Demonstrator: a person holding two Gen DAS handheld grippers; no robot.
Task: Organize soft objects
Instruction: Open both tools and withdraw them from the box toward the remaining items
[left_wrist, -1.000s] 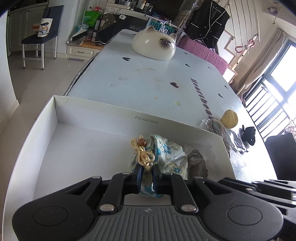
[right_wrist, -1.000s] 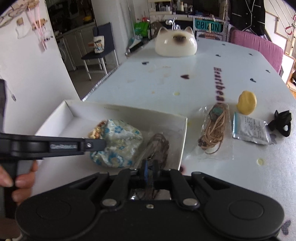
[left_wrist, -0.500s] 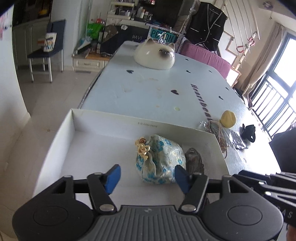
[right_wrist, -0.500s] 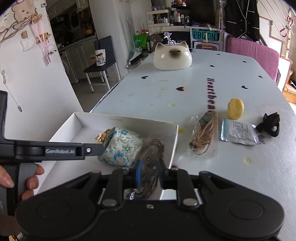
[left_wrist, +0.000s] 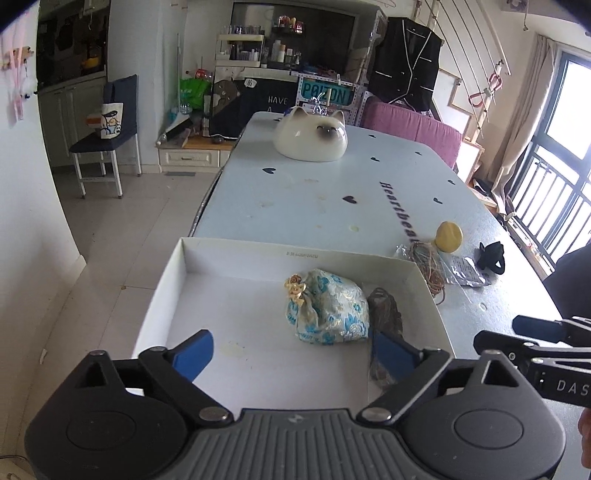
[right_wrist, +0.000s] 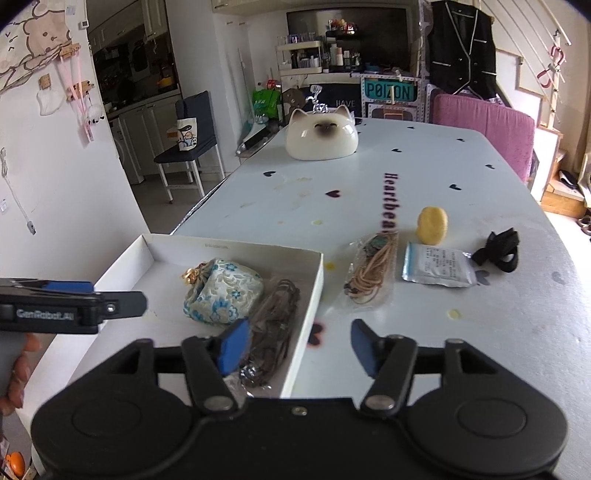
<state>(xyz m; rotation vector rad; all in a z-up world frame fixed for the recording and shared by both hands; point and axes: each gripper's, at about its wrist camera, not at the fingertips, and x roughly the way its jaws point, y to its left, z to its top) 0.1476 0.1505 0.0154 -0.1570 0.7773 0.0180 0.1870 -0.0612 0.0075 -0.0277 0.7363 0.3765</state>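
A white cardboard box (left_wrist: 229, 258) (right_wrist: 155, 251) stands at the table's near left corner. In it lie a blue floral pouch (left_wrist: 328, 308) (right_wrist: 221, 291) with a gold tie and a clear bag of dark cord (left_wrist: 386, 314) (right_wrist: 277, 317). My left gripper (left_wrist: 291, 354) is open and empty above the box's near side. My right gripper (right_wrist: 299, 343) is open and empty over the box's right wall. On the table right of the box lie a bag of tan cord (right_wrist: 373, 273) (left_wrist: 424, 262), a yellow soft ball (right_wrist: 432, 225) (left_wrist: 448, 236), a silver packet (right_wrist: 436, 264) and a black strap (right_wrist: 498, 251) (left_wrist: 493, 256).
A white cat-shaped dish (left_wrist: 310, 138) (right_wrist: 321, 136) stands at the table's far end. A pink chair (right_wrist: 487, 125) is behind the table, a blue chair (left_wrist: 107, 136) on the floor at left. The table edge runs close along the box's left side.
My left gripper let go of the floral pouch, opened and drew back. My right gripper let go of the dark cord bag, opened and drew back. Both things lie in the box.
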